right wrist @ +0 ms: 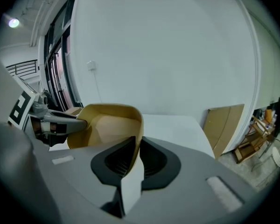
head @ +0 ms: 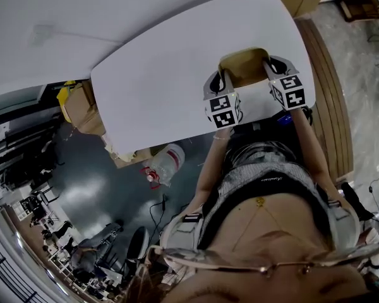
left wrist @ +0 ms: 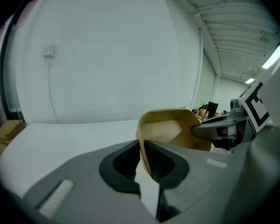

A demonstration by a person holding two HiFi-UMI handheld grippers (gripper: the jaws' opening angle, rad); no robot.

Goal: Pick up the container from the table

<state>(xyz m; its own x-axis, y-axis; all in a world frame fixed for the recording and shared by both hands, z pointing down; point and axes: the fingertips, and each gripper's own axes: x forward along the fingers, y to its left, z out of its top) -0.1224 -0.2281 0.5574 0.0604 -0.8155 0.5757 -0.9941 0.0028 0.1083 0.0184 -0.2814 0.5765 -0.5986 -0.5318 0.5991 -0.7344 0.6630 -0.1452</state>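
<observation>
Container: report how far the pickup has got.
Done: the left claw and right claw are each shut on opposite walls of the container. In hand: it hangs between them, apparently clear of the table. Left: little, perhaps just confirming it is fully off the surface.

Here's the container (head: 243, 67): tan, thin-walled, open-topped with rounded corners, and empty inside. It's upright over the white bench (head: 158, 87), one side wall pinched in the left gripper's (head: 222, 76) jaws, the opposite wall in the right gripper's (head: 270, 65) jaws.
</observation>
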